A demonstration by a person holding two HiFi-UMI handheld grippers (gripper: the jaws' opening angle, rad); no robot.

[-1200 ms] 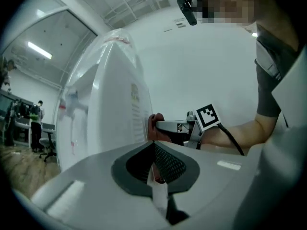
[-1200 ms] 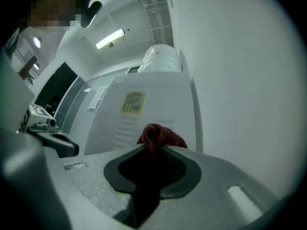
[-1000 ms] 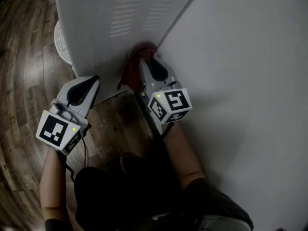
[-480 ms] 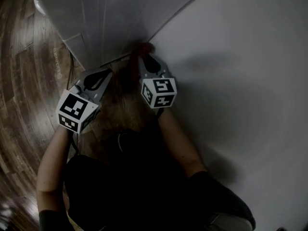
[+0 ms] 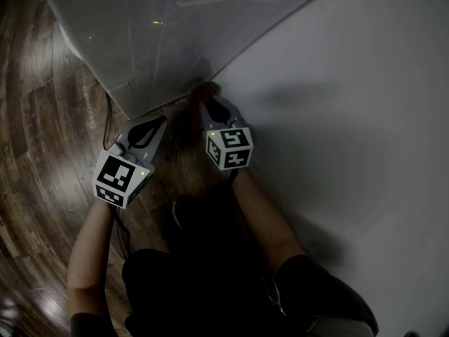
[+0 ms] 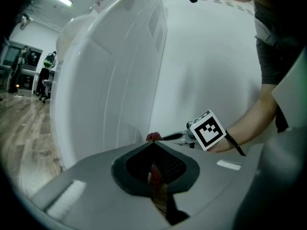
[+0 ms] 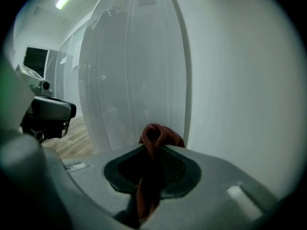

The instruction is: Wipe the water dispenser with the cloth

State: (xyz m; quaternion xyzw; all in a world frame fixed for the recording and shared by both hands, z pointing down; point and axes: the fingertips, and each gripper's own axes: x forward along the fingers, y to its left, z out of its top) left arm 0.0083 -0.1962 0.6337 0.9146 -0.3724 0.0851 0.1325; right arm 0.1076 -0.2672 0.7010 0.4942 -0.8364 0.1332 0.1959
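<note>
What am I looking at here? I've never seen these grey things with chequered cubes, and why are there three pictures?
There is no robot here. A person holds a two-jaw gripper in each hand, and the marker cubes are part of those grippers. One picture comes from a camera on the person's head, looking steeply down. The other two come from cameras riding on each gripper, looking along its jaws. The right gripper is shut on a red cloth, low down by the white water dispenser, where it stands next to the wall. The left gripper is shut with nothing in it, and hangs beside the other over the wooden floor.
</note>
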